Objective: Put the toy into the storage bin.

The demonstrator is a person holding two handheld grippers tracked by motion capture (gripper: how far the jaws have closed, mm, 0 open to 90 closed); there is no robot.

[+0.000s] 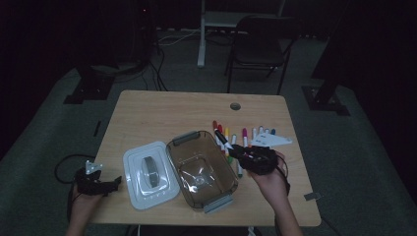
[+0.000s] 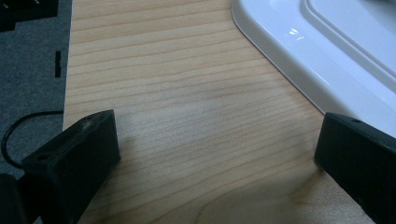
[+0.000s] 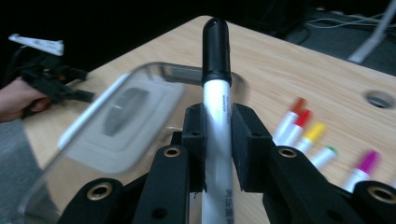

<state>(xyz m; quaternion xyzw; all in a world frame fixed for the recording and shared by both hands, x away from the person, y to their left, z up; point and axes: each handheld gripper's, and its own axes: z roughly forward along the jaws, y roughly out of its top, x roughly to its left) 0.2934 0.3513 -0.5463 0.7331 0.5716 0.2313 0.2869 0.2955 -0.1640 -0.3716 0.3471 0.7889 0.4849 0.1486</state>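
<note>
markers on table [image 1: 244, 138]: about 9 | held marker [image 3: 216, 88]: 1 | clear box [image 1: 201, 169]: 1 | white lid [image 1: 150, 174]: 1

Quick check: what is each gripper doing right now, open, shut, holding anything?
Left gripper: open, nothing between its fingers, over the table beside the white lid.
Right gripper: shut on the black-capped marker.
</note>
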